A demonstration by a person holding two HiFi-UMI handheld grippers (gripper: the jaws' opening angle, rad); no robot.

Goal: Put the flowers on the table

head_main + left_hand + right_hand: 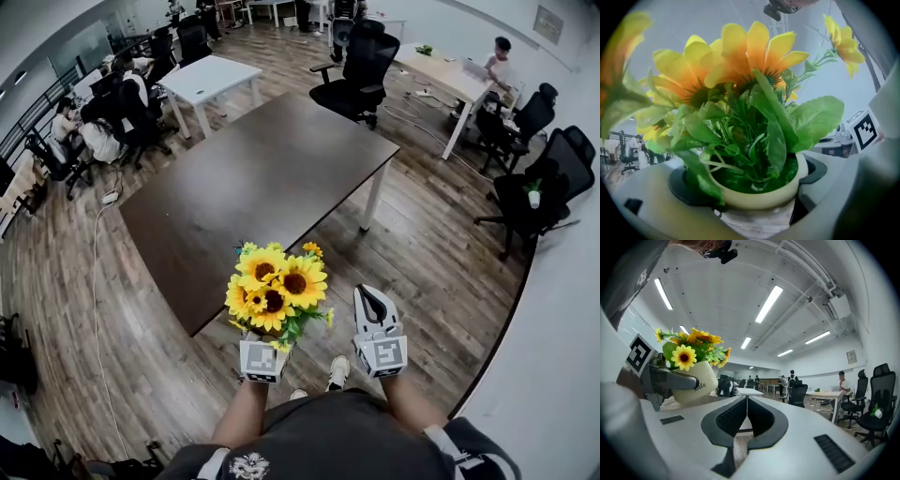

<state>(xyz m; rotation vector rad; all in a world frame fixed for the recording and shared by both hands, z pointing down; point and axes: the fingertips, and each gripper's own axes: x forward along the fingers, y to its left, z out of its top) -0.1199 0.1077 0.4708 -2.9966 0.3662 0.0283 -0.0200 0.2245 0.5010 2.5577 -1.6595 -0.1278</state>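
A bunch of yellow sunflowers [275, 286] with green leaves stands in a cream pot [759, 199]. My left gripper [752, 194] is shut on the pot, a jaw on each side of it, and holds it upright in the air. In the head view the flowers hang just short of the near corner of the dark brown table [262, 178]. My right gripper [369, 298] is to the right of the flowers, jaws shut with nothing between them. The right gripper view shows the pot [696, 380] to its left, gripped by the left gripper [670, 377].
A black office chair [361, 66] stands at the table's far end, a white table [211, 80] beyond to the left. More chairs [530, 197] are at the right. People sit at desks at the left and far right. The floor [422, 262] is wood.
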